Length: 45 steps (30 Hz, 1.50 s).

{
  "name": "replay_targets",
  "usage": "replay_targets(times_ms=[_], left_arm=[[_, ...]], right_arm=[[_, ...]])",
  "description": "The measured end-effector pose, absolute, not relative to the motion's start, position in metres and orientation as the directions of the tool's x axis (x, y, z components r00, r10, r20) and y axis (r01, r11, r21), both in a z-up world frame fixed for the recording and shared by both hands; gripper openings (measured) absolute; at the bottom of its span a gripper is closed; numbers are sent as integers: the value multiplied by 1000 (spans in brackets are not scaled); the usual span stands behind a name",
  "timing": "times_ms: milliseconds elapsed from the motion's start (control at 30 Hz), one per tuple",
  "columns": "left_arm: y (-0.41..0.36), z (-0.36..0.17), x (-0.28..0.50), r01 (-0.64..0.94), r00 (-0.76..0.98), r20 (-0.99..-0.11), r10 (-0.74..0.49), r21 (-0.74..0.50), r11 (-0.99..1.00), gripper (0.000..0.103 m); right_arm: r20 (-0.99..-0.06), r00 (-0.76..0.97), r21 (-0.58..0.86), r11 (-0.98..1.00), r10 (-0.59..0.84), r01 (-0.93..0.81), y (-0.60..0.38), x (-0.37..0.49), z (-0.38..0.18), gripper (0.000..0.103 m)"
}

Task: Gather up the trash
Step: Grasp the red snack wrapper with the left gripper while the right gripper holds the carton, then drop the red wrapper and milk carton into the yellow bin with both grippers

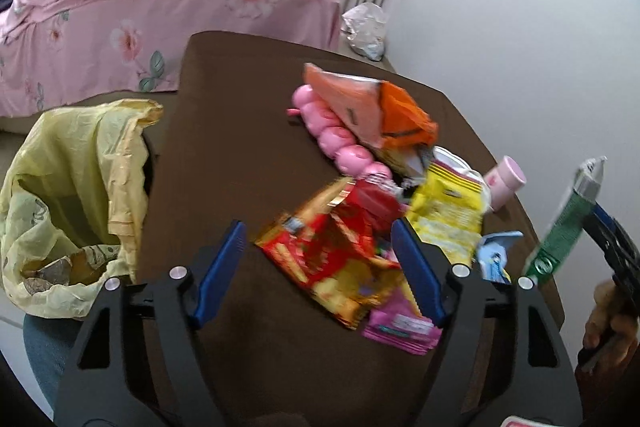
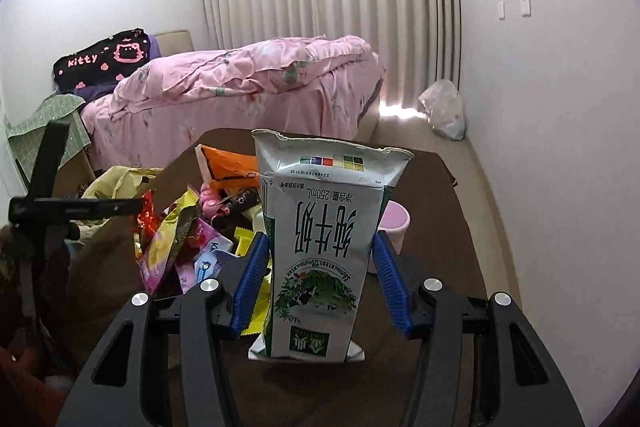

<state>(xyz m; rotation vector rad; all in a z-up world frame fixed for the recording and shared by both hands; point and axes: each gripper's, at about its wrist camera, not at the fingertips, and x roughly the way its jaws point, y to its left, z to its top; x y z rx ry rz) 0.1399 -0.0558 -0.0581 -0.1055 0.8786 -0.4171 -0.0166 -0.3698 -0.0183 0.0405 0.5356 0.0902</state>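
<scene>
My right gripper (image 2: pixel 320 267) is shut on a white and green milk carton (image 2: pixel 320 211) and holds it upright above the brown table (image 2: pixel 432 227); the same carton (image 1: pixel 568 223) shows at the right edge of the left wrist view. My left gripper (image 1: pixel 320 263) hangs open over a red and gold snack wrapper (image 1: pixel 328 259), which lies on the table between its pads. Around that wrapper sit a yellow packet (image 1: pixel 448 211), a pink wrapper (image 1: pixel 400 327), a blue packet (image 1: pixel 496 255) and an orange packet (image 1: pixel 376 103). A yellow trash bag (image 1: pixel 72 187) gapes open beside the table's left edge.
A pink cup (image 1: pixel 504 179) and a string of pink balls (image 1: pixel 332 131) share the table (image 1: pixel 240 107) with the litter. Beyond it is a bed with pink covers (image 1: pixel 160 7). A white plastic bag (image 1: pixel 366 27) sits on the floor by the curtain.
</scene>
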Motion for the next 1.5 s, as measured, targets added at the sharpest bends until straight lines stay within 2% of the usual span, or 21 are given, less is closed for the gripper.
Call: replay_targets(times_ms=[100,200,233,267,333,400,700,1033,1300,1500], left_arm=[[-49,-70,148,285,522,-740,-425,-318,904,70],[-56,-80,155,297,491,-753,-439,-329,896,60],[-59,-80,155,303,489,-750,-444,-331,893,53],[-62,-77,154,310,496,-746,-444,-326,893,40],[-66,-72,152,328,503,-739,-449,-317,890,26],[-68,-64,146,342,524,-727,-444,-299,891,20],[-54,-28,116,372,613,-650,-448,-263,890,19],[-18,16,102,323,733,-554,-394,-225,919,19],[46,50,109,199,841,-464,-277,-211,957,19],[96,40,120,110,882,-420,-216,-262,959,19]], right_arm=[[-511,853,71,994,108,-84,-369,-17,-20,50],[-513,851,72,993,114,-90,-365,-16,-21,50],[-512,851,68,993,114,-91,-364,-17,-20,50],[-507,855,58,994,109,-92,-362,-18,-18,50],[-501,859,46,994,106,-96,-360,-19,-16,50],[-494,863,37,995,103,-97,-358,-23,-13,50],[-451,889,29,997,81,-76,-356,-34,0,50],[-373,915,23,988,150,-153,-329,-33,38,50],[-308,898,9,944,315,-328,-264,3,64,50],[-329,810,34,863,485,-503,-205,61,67,50]])
